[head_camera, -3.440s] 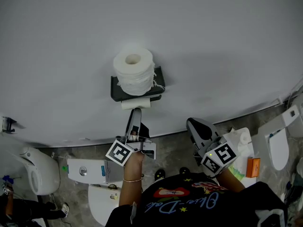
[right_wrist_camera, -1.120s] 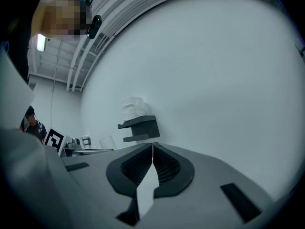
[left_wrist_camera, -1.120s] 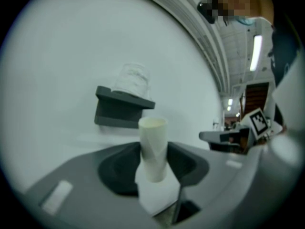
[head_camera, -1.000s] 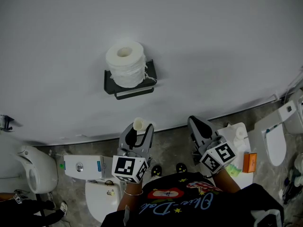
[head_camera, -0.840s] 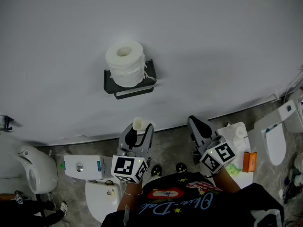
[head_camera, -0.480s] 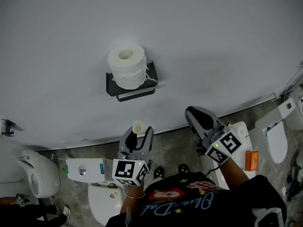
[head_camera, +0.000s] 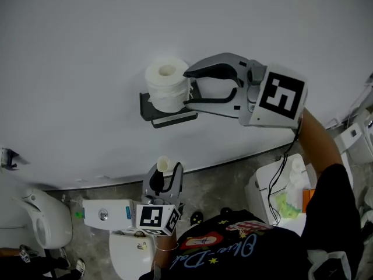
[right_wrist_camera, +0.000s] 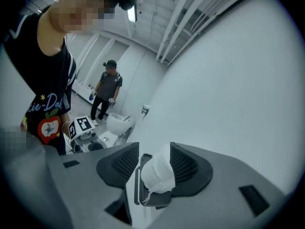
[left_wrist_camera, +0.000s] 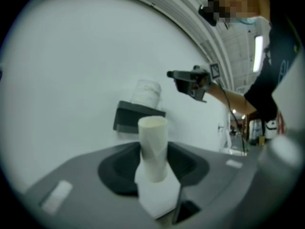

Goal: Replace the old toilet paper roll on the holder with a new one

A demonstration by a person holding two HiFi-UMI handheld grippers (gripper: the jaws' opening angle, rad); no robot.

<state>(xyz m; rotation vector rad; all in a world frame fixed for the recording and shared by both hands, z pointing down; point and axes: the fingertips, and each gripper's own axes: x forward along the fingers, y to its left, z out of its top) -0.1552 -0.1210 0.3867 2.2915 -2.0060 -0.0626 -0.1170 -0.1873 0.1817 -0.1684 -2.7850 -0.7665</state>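
Astride roll [head_camera: 167, 85] edge, right gripper [head_camera: 187, 89] (just opened)

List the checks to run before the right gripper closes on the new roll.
1. Open jaws on right gripper: ok. They have just been opening, with the new roll lined up in the gap, ungripped.
2. The new roll upright on the holder: ok.
3. The old tube clamped in left gripper: ok.
4. The holder bar bare: ok.
5. Jaws far enough around the roll: cannot tell.
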